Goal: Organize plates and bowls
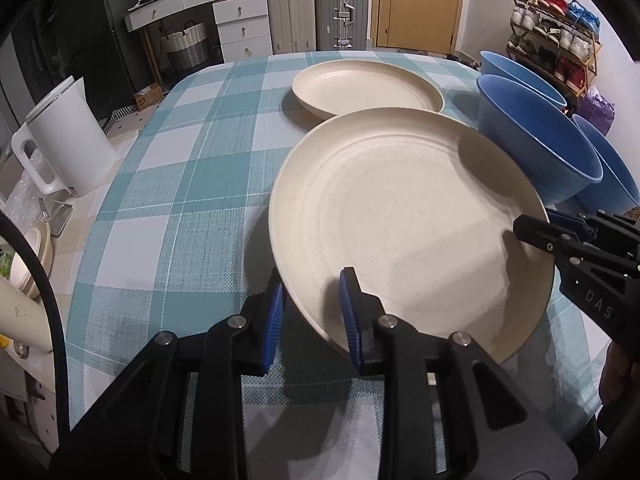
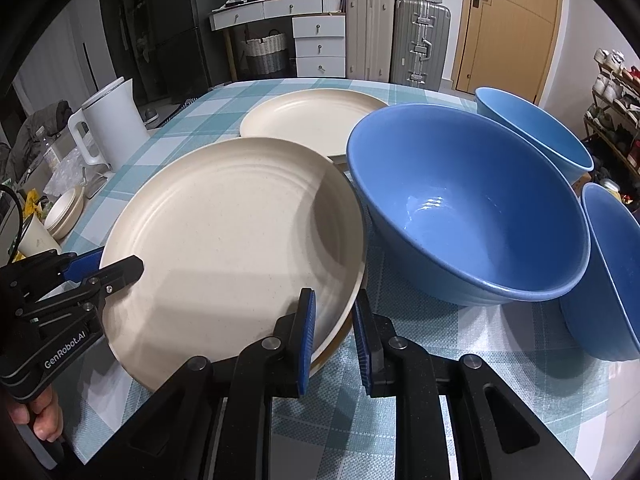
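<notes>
Beside the nearest blue bowl [image 2: 468, 216], the cream plate [image 2: 232, 240] is sitting on the checked cloth. Both the left gripper [image 1: 312, 312] and right gripper [image 2: 334, 340] are straddling its rim, jaws narrow; whether they are pinching, I cannot tell. Lifting evenly should keep it off that bowl.

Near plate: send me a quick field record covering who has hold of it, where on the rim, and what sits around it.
near plate: cream, rim between the fingers of both grippers
left gripper: straddles its left rim; pad contact unclear
right gripper: shut on its right rim, next to the blue bowls
far plate: cream, flat on the checked tablecloth, behind the near plate
blue bowls: three, upright, unstacked, right of the plates
kettle: white, left of the tablecloth
</notes>
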{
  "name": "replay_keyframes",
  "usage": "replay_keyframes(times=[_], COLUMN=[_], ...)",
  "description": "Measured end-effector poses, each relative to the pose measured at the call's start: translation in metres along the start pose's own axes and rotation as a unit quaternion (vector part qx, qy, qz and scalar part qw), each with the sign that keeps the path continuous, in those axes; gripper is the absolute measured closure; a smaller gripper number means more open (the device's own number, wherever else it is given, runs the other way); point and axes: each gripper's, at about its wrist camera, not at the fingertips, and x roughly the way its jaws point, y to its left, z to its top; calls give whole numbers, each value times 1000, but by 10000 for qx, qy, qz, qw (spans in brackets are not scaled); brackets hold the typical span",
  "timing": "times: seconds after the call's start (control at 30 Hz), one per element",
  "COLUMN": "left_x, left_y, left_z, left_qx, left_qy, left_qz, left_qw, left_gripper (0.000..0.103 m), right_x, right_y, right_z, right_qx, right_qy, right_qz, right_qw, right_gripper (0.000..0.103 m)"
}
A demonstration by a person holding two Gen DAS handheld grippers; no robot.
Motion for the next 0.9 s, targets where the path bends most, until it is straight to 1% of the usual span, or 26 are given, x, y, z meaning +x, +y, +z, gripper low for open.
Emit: replay_keyframes(times=[0.2,0.4,0.67,0.9], left_x=[3,3,6,7], left_y=[-2,-1,-3,0], left_z=[-2,-3,-4,-4], left_qx=[95,78,148,70], left_qy=[63,76,56,87], left_qz=[57,48,127,52], left_qw=[9999,9999,9998,9999], left_gripper=[77,77,77,77], right_x=[0,0,6,8], right_y=[-1,-3,-2,-1], right_z=[-1,-2,-4,-6], right_qx=[-33,-16,-135,-110], right_qy=[-13,-33,-24,-4], right_qz=[-38,-47,-214,-190], right_qw=[10000,10000,9997,9998], right_gripper=[83,82,82,82])
